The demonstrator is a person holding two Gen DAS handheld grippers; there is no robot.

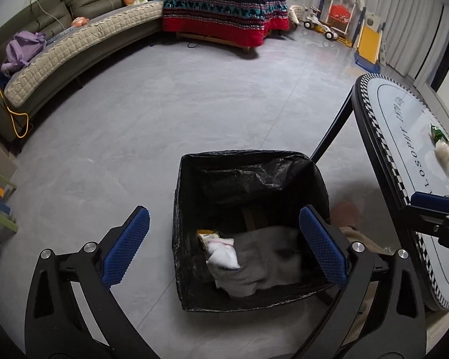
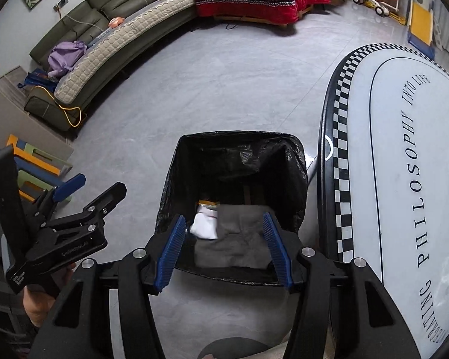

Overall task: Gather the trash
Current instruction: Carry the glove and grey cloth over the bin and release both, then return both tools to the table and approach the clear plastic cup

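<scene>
The square bin lined with a black plastic bag (image 1: 248,197) stands on the grey floor beside the round checker-edged table (image 2: 338,161), holding a grey cloth (image 2: 239,239) and what looks like a white wad (image 2: 205,227), the left gripper (image 1: 224,245) spread wide and empty above it, the right gripper (image 2: 224,248) half-open, empty.

Both wrist views look steeply down from close above at the black-lined bin (image 1: 248,230) on the grey floor (image 1: 164,113), each framed by its own blue-padded fingers. The left wrist view sits left of the oval table (image 1: 410,155), catching its edge; the right wrist view sits nearer it. Shared: bin, floor, table, sofa (image 2: 128,27).
</scene>
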